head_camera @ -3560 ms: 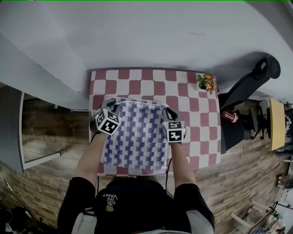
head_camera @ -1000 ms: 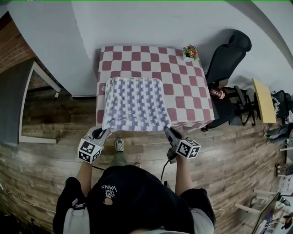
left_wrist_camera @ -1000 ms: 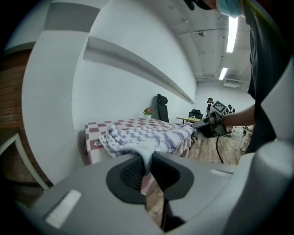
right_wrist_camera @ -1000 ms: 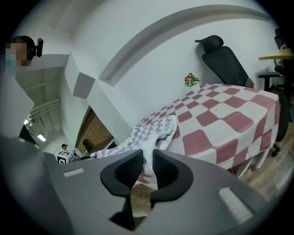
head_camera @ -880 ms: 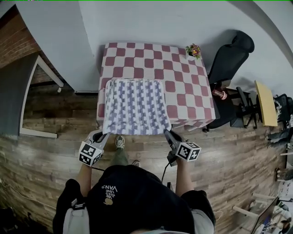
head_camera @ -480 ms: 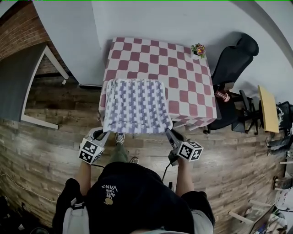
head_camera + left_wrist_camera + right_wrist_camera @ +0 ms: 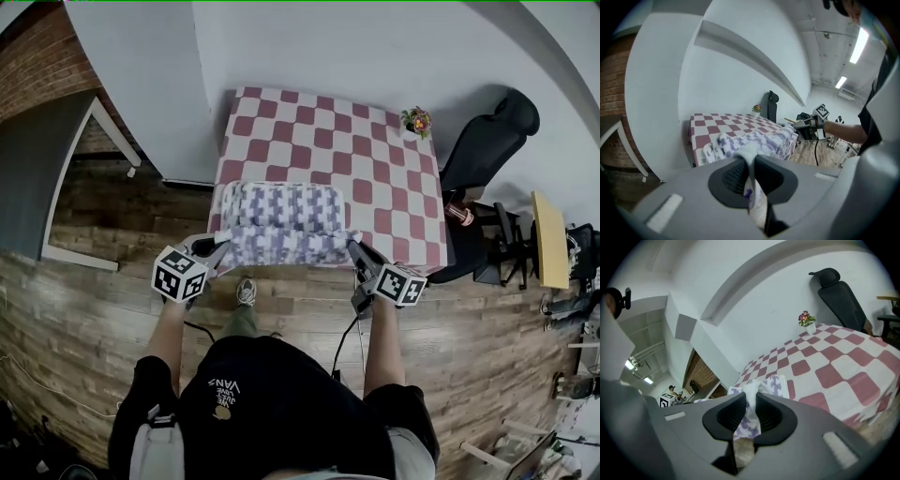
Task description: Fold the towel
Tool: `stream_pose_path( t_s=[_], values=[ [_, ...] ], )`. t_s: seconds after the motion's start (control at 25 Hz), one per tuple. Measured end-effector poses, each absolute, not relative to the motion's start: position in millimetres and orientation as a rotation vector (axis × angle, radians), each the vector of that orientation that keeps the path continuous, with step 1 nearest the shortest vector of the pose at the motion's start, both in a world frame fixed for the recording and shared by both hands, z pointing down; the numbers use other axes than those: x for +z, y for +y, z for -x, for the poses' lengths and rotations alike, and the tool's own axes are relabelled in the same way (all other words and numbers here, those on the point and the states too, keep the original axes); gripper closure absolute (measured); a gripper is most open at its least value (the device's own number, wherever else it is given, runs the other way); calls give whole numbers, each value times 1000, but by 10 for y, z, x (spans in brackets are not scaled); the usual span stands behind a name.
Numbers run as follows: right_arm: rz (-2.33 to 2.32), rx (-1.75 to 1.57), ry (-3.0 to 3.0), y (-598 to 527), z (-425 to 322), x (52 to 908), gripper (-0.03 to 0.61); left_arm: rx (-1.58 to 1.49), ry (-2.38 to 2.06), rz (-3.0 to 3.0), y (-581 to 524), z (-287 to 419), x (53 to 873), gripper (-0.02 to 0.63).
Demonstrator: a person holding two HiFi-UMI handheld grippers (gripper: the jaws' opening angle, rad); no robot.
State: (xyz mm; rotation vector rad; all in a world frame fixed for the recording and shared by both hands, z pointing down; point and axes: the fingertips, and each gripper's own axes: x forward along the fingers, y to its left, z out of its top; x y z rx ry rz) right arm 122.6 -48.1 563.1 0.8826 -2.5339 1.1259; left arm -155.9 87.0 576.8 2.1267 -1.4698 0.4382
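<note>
Okay, update: both claws are clamped on towel corners; left gripper (image 7: 217, 250) pinches the near-left corner, right gripper (image 7: 355, 249) the near-right, with cloth squeezed between each pair of pads; towel (image 7: 281, 211) lies on the near-left part of the tabletop (image 7: 375, 159). Change: half a second ago its near part hung over the near edge with both grippers low; now both corners are up at the tabletop's near edge, the drop is gone and slack is bunched along that edge. Meaning, I reckon: first fold has started; next, carry both corners level toward the far hem, else the crease skews.
</note>
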Motion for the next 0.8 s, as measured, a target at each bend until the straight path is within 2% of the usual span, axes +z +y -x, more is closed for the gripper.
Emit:
stream_pose_path(
  t_s=[0.52,0.8],
  values=[
    [-991,1172,-2336,-1761,-541,6197,509,380,-1282,-1900,-381,2244,6351,586],
    [-1113,1228,-2180,-2069,-499,6594,497,171,-1119,-1762,-659,2331,6656,583]
  ],
)
